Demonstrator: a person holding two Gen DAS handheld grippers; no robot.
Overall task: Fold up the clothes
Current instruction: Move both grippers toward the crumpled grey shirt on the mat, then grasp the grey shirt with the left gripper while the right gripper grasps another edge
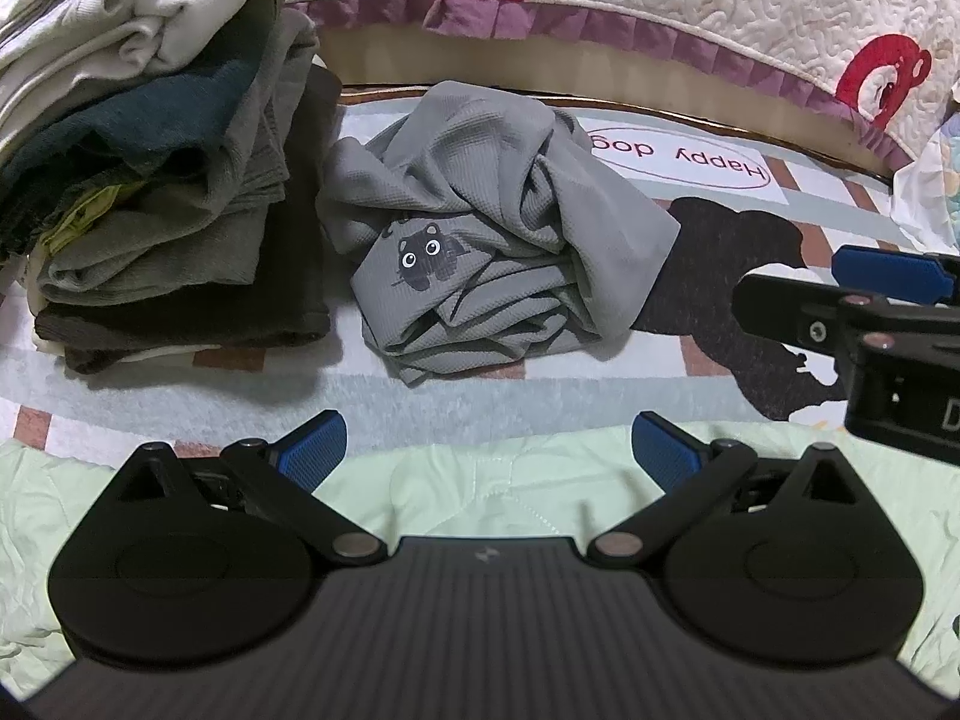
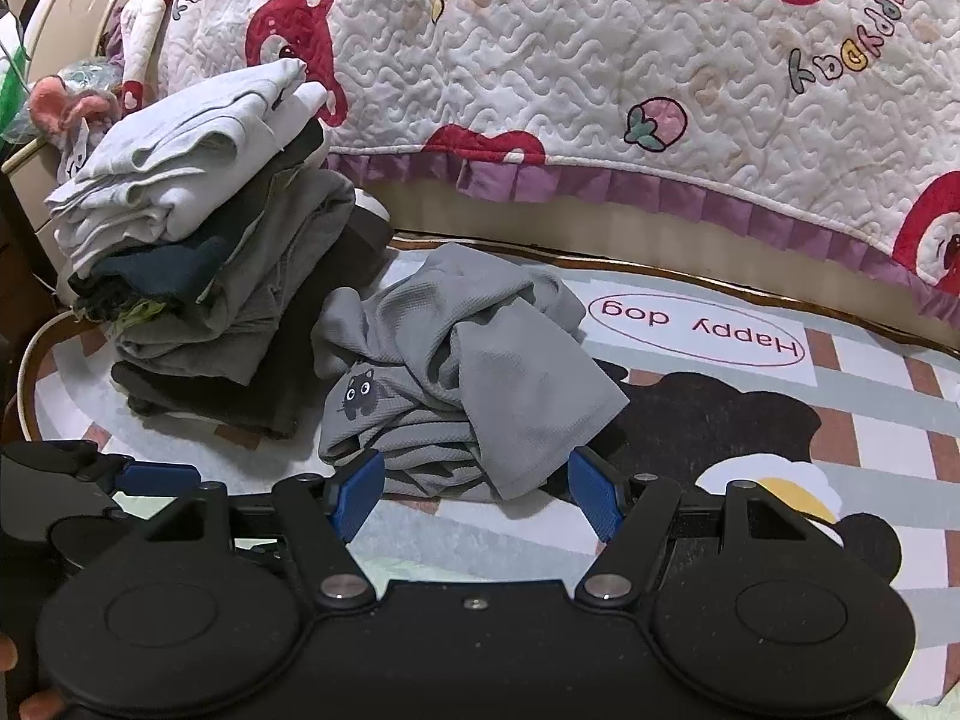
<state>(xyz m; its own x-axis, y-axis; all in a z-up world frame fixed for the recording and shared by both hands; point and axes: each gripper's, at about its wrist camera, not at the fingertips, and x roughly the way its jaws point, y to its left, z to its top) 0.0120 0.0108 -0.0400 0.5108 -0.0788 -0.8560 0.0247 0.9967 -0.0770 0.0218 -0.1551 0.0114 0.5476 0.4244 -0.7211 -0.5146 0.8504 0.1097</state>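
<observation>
The crumpled grey shirt (image 2: 462, 372) lies on the rug (image 2: 870, 420) beside the folded pile (image 2: 204, 276), probably next for folding, so both the left hand-held gripper (image 1: 486, 450) and the right hand-held gripper (image 2: 474, 492) hover spread and empty.

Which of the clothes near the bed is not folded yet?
The grey shirt with the small cat print: it lies crumpled alone on the rug, while the others sit folded in the stack to its left.
</observation>
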